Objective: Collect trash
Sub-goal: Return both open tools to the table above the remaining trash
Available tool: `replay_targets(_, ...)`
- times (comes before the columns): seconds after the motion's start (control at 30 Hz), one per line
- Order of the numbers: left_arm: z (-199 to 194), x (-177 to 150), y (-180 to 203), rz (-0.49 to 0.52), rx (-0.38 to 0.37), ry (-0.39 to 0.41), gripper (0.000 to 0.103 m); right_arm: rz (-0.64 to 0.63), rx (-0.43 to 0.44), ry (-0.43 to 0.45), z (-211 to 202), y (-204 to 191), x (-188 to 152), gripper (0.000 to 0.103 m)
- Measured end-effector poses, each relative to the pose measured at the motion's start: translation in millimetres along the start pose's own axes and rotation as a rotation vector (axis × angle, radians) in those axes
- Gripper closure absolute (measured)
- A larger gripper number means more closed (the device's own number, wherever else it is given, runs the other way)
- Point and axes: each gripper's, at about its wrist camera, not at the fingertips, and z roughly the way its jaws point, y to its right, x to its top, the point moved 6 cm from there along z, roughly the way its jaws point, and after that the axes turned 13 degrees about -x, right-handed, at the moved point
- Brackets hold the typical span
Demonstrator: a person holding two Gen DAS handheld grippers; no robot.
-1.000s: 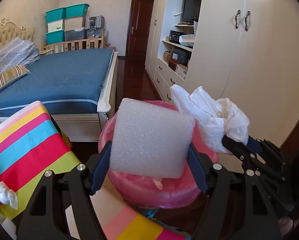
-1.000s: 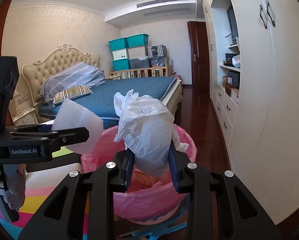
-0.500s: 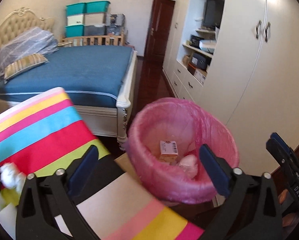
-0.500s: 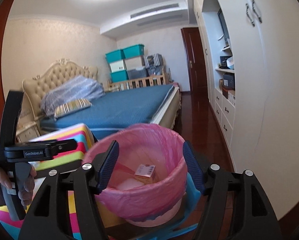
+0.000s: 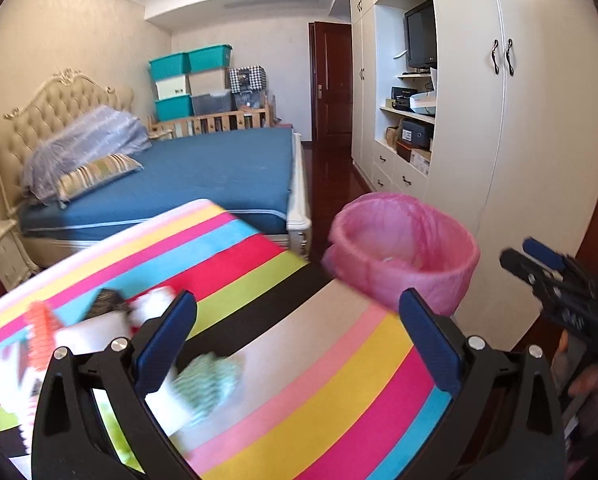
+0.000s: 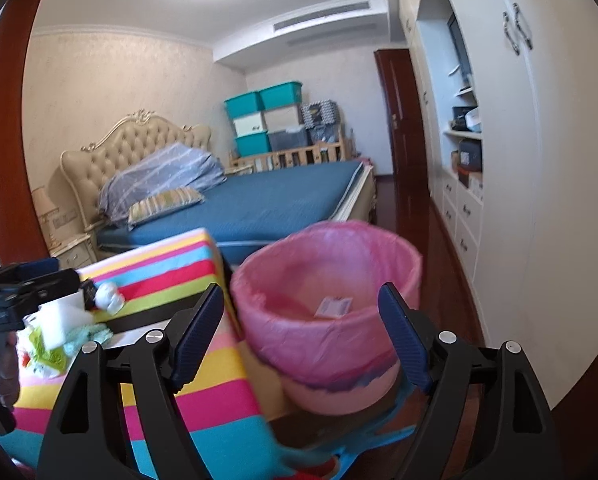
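Note:
A bin with a pink bag [image 5: 403, 248] stands beside the striped table [image 5: 319, 380]; it also shows in the right wrist view [image 6: 323, 304], with a small carton [image 6: 333, 306] inside. My left gripper [image 5: 295, 344] is open and empty over the table. Blurred trash lies at its left: a white foam piece [image 5: 95, 332], a green crumpled piece [image 5: 207, 380] and a white wad [image 5: 151, 304]. My right gripper [image 6: 299, 332] is open and empty in front of the bin. The trash pile [image 6: 67, 328] shows at its left.
A blue bed [image 5: 203, 176] stands behind the table. White wardrobes [image 5: 519, 140] line the right wall, with dark wood floor [image 6: 431, 240] between. The other gripper shows at the right edge of the left wrist view [image 5: 559, 292] and at the left edge of the right wrist view [image 6: 15, 292].
Both grippers opened and dropped the foam block and the white plastic bag into the bin. Both then pulled back, the left one swinging left over the table toward the trash pile.

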Motion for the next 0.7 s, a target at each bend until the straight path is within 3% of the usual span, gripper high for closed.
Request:
replay_targets(0.43,-117,-73,-99,-0.097,0.249,0.043,0.005,-0.175,0.168,-0.029,-20,-126,-30,0.027)
replay_targets(0.7,-156,-120,-153,-0.168,0.343,0.026,0.005,-0.265,0.255,-0.047,-32,-189,-53,0.025)
